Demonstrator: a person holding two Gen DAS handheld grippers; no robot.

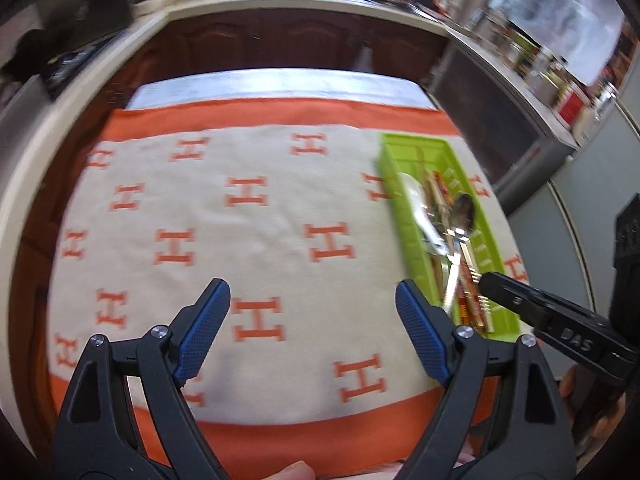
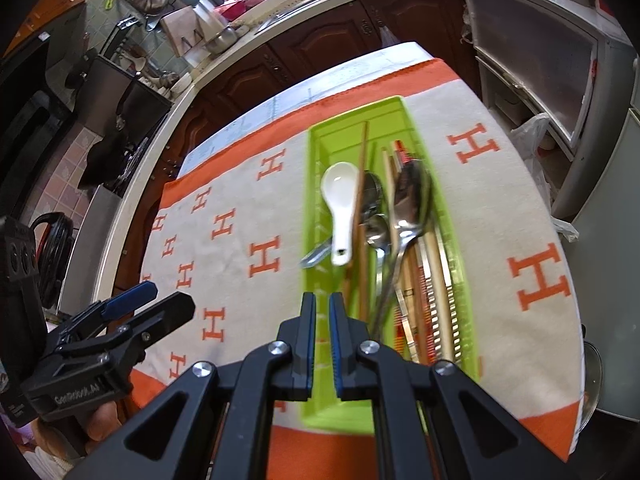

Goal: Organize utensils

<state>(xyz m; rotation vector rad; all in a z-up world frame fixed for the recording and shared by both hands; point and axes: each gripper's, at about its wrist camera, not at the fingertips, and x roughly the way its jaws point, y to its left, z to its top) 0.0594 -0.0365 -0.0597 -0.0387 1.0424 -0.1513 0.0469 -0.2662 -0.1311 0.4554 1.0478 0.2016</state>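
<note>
Right tool [image 2: 322,304] hiding tray [image 2: 316,148] end

I see bright, even daylight and soft shadows. The left view smears with motion blur. Fisheye bends both views' edges.
</note>
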